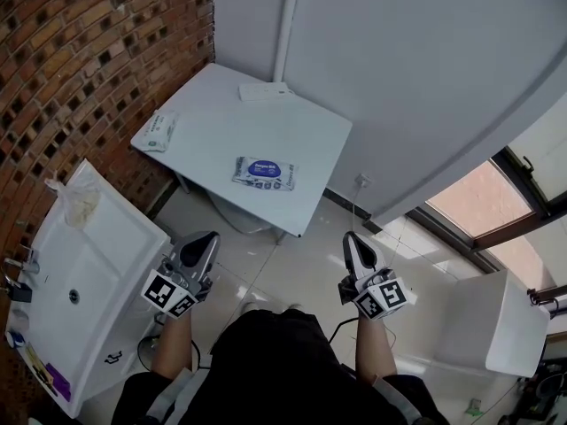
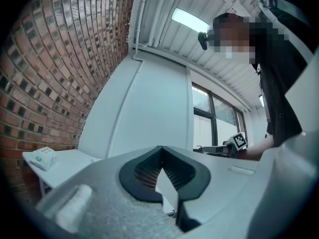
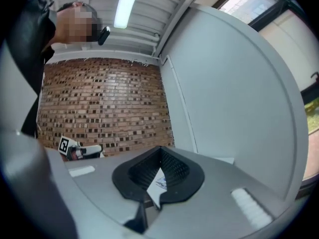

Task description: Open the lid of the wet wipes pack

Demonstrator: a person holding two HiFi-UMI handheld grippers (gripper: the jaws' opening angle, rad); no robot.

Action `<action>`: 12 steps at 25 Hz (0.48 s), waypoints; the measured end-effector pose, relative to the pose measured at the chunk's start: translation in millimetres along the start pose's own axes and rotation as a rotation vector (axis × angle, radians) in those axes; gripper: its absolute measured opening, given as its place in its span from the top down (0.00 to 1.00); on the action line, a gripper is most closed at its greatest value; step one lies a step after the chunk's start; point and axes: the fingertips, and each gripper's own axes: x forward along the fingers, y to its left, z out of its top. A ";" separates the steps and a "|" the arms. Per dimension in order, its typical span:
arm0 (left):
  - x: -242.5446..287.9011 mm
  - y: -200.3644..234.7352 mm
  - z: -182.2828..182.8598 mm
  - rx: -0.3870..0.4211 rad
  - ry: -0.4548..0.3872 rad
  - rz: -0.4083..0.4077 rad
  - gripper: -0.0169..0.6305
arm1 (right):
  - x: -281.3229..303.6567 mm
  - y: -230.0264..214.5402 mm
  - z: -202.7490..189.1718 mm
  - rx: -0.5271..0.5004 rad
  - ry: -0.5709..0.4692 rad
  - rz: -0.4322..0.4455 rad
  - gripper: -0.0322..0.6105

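A brick wall point(image 1: 80, 51) runs down the left of the head view and meets a plain white wall point(image 1: 425, 69) behind the table. A white washbasin point(image 1: 97, 264) stands against the bricks, nearer the person than the table. Beyond it is a white table point(image 1: 213, 118), set cornerwise to the person.

The wet wipes pack point(image 1: 264, 173) lies flat on the tabletop toward its near corner, with its blue label facing up. Whether its lid is raised at all cannot be made out. A second pack point(image 1: 158, 133) sits at the left corner of the tabletop, and a flat white item point(image 1: 264, 91) lies at the far edge.

The left gripper point(image 1: 202, 244) and the right gripper point(image 1: 354, 244) are held over the tiled floor point(image 1: 292, 273), on the near side of the table. They are well apart from each other and clear of the tabletop.

In the left gripper view, the left gripper's point(image 2: 160, 151) jaws are pressed together with nothing between them. The second pack point(image 2: 44, 158) shows off to the left.

In the right gripper view, the right gripper's point(image 3: 160, 151) jaws are likewise fully closed and empty. The wet wipes pack point(image 3: 160, 183) shows beyond them in the gap below the tips, untouched.
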 end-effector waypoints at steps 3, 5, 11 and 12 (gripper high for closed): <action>13.1 2.2 -6.8 -0.005 0.013 -0.014 0.97 | 19.3 -3.0 6.4 0.043 -0.036 0.024 0.95; 23.8 5.8 -15.0 0.008 0.043 0.002 0.97 | 32.3 -4.9 7.1 0.019 -0.035 0.049 0.95; 64.7 15.0 -15.0 0.008 0.025 -0.002 0.97 | 80.2 -35.2 2.4 0.018 -0.017 0.128 0.95; 71.4 16.7 -15.8 0.010 0.026 0.006 0.97 | 88.7 -41.5 2.4 0.018 -0.015 0.141 0.95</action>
